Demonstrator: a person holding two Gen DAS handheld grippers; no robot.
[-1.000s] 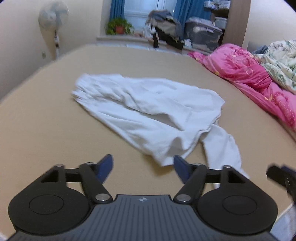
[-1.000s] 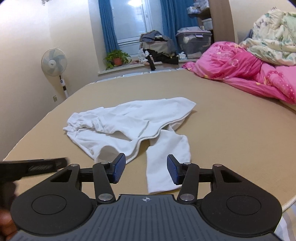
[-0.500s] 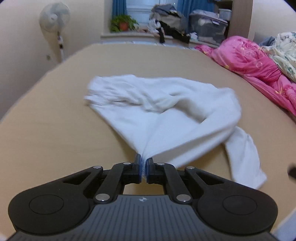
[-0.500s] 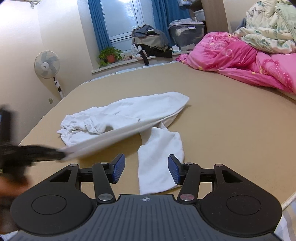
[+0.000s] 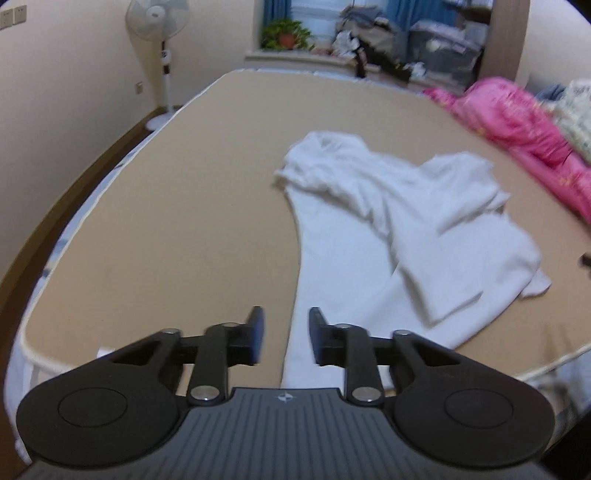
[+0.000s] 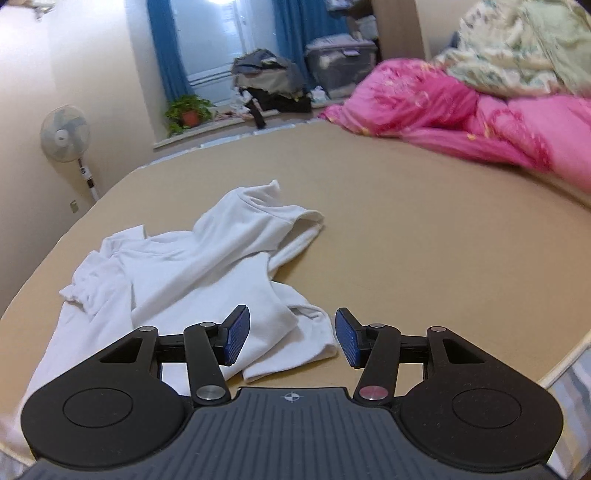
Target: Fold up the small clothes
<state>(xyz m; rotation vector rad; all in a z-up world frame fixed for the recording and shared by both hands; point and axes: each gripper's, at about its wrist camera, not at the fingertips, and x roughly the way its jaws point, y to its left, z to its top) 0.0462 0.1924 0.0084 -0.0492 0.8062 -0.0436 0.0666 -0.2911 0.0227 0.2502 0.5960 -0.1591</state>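
Observation:
A small white garment (image 5: pixel 399 229) lies crumpled on the tan bed sheet (image 5: pixel 192 221), with one long part stretched toward the near edge. My left gripper (image 5: pixel 283 334) is open and empty, its jaws either side of that near part. In the right wrist view the same garment (image 6: pixel 192 266) lies left of centre, bunched with folds. My right gripper (image 6: pixel 291 338) is open and empty, just over the garment's near end.
A pink quilt (image 6: pixel 480 118) and a floral blanket (image 6: pixel 517 48) lie heaped at the right of the bed. A standing fan (image 5: pixel 162 22) stands by the left wall. The bed's near edge (image 5: pixel 535 363) is close below the grippers. Clutter and a plant sit by the window.
My left gripper, shut on the garment half a second ago, has pulled it toward the near left edge and opened, letting go. The garment now lies longer and shifted. The right gripper stayed open.

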